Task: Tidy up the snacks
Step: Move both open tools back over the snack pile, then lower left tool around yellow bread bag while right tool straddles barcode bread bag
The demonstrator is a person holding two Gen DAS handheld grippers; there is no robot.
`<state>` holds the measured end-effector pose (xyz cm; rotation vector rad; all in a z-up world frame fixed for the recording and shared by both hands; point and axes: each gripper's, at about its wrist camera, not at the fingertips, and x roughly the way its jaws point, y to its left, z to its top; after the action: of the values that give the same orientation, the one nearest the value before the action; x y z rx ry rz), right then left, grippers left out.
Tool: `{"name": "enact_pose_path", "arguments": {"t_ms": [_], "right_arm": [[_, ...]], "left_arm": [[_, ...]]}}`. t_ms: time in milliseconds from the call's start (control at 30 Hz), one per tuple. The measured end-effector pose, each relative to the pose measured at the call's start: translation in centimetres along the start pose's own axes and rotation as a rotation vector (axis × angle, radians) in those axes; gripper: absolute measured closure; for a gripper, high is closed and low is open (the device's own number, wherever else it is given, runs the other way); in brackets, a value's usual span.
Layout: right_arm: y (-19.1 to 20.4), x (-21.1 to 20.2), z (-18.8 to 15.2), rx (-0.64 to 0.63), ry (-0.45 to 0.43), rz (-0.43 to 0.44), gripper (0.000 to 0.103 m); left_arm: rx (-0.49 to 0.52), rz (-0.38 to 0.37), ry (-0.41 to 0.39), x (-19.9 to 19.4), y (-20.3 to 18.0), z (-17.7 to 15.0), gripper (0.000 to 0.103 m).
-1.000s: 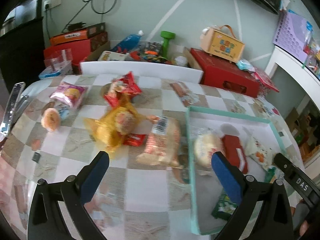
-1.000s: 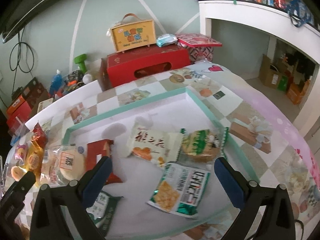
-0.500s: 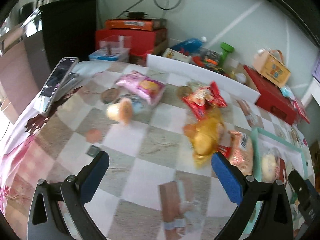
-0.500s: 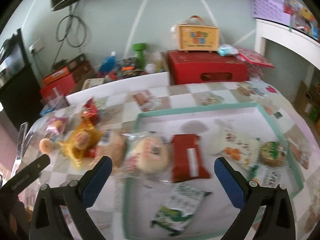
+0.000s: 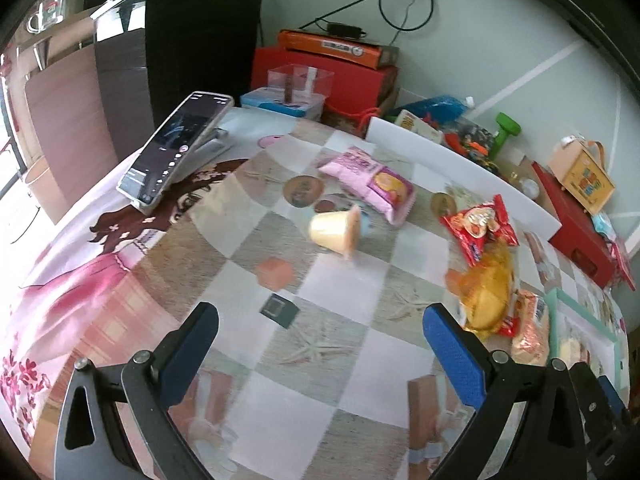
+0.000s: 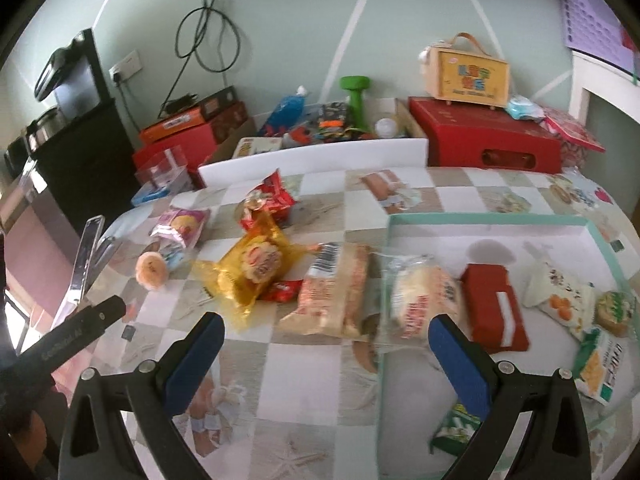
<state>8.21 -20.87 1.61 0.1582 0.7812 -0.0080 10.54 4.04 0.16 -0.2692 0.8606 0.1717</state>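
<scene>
Loose snacks lie on the checked table: a pink packet [image 5: 372, 183], a jelly cup [image 5: 335, 230] on its side, a red packet [image 5: 480, 226], a yellow-wrapped cake [image 6: 256, 264] and a long bread pack [image 6: 334, 292]. A teal-rimmed tray [image 6: 486, 218] holds a round bun [image 6: 424, 296], a red packet [image 6: 494, 312] and several other snacks. My left gripper [image 5: 318, 352] is open and empty, above the table short of the jelly cup. My right gripper [image 6: 326, 354] is open and empty, in front of the bread pack and the tray's left edge.
A phone [image 5: 176, 148] leans on a stand at the table's left edge. Behind the table stand red boxes [image 6: 486, 140], a green dumbbell [image 6: 356, 100], a small wooden case [image 6: 466, 74] and a black cabinet [image 5: 200, 40]. The left gripper's body [image 6: 72, 334] shows in the right wrist view.
My left gripper has swung left, from the tray's edge toward the jelly cup and phone. My right gripper has moved left from over the tray toward the loose snacks. Both stay open.
</scene>
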Motion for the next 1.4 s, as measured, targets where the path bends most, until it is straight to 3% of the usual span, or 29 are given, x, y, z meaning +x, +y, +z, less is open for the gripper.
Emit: {"name": "enact_pose_path", "arguments": {"t_ms": [300, 533, 600, 867, 1033, 1300, 1400], "right_arm": [[1.0, 1.3, 0.4, -0.051, -0.018, -0.006, 0.0], [-0.2, 2.3, 0.9, -0.001, -0.018, 0.005, 0.0], [-0.5, 2.5, 1.0, 0.006, -0.016, -0.001, 0.003], [-0.7, 4.4, 1.9, -0.004, 0.014, -0.026, 0.034], [-0.4, 5.6, 2.0, -0.024, 0.04, -0.016, 0.043], [-0.5, 6.8, 2.4, -0.019, 0.057, -0.011, 0.044], [-0.5, 7.3, 2.2, -0.026, 0.071, -0.016, 0.044]], "left_arm": [[0.042, -0.054, -0.003, 1.0, -1.2, 0.8, 0.001], [0.099, -0.128, 0.03, 2.3, -3.4, 1.1, 0.001], [0.107, -0.152, 0.038, 2.6, -4.0, 1.2, 0.001], [0.116, -0.23, 0.037, 3.4, -6.0, 2.7, 0.001], [0.133, -0.286, 0.052, 4.1, -8.0, 2.9, 0.001], [0.204, -0.333, 0.102, 6.2, -11.4, 2.1, 0.002], [0.21, -0.335, 0.114, 6.9, -12.0, 1.8, 0.007]]}}
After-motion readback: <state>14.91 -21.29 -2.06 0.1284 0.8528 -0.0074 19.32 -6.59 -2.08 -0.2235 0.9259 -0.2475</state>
